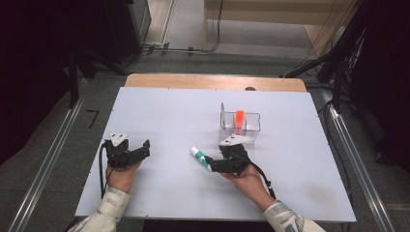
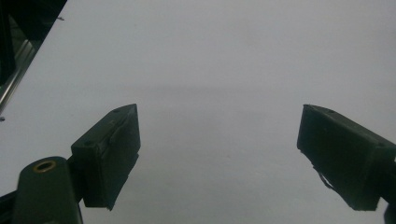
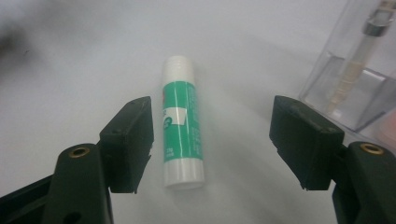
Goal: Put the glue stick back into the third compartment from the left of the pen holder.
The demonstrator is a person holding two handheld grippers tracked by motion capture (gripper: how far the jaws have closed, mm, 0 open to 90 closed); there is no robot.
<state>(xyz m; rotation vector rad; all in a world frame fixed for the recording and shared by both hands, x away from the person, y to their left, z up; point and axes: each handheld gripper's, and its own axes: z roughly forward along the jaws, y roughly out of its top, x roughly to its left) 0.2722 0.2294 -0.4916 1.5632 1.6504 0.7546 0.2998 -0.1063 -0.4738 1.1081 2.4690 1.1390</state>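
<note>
A green and white glue stick (image 1: 199, 157) (image 3: 182, 126) lies flat on the white table (image 1: 164, 111). My right gripper (image 1: 209, 163) (image 3: 212, 112) is open, its jaws standing on either side of the stick. The stick lies closer to the left jaw in the right gripper view, and neither pad presses on it. Low over bare table at the left, my left gripper (image 1: 144, 150) (image 2: 219, 126) is open with nothing between its jaws.
A clear plastic holder (image 1: 240, 128) (image 3: 355, 88) stands just beyond the right gripper, with an orange item (image 1: 239, 118) in it and a slim pen-like thing (image 3: 356, 70) upright inside. Dark equipment and rails flank the table.
</note>
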